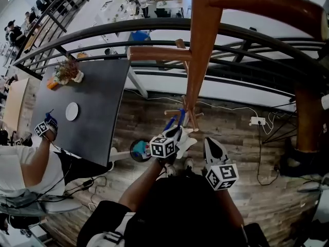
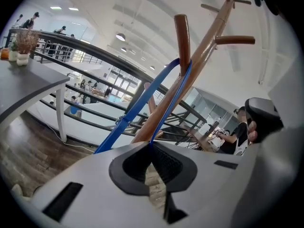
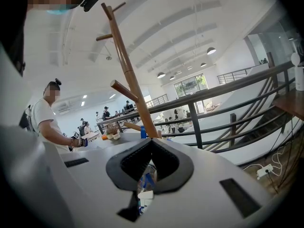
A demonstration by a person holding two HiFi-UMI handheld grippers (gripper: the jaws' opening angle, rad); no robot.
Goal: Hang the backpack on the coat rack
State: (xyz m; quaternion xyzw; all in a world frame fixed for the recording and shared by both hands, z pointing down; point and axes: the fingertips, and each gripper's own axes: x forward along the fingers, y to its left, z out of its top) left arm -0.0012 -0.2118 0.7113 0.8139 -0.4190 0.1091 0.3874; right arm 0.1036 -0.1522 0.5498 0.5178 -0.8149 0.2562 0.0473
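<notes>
The wooden coat rack (image 1: 198, 50) rises in front of me, with its pole (image 2: 199, 56) and pegs in both gripper views. A blue backpack strap (image 2: 164, 101) is looped over an upright peg (image 2: 182, 42) and runs down into my left gripper (image 2: 151, 145), which is shut on it. From the head view that left gripper (image 1: 177, 130) sits close to the pole, with the blue strap (image 1: 177, 118) above it. My right gripper (image 1: 209, 142) is just to the right, shut, with nothing seen between its tips (image 3: 152, 139). A dark mass (image 1: 180, 205) below both grippers may be the backpack body.
A dark table (image 1: 92, 107) with a plate (image 1: 72, 111) and a plant (image 1: 67, 71) stands to the left, where another person (image 1: 20, 163) holds grippers. A black railing (image 1: 154, 30) curves behind the rack. A power strip (image 1: 257, 121) and cables lie on the wood floor.
</notes>
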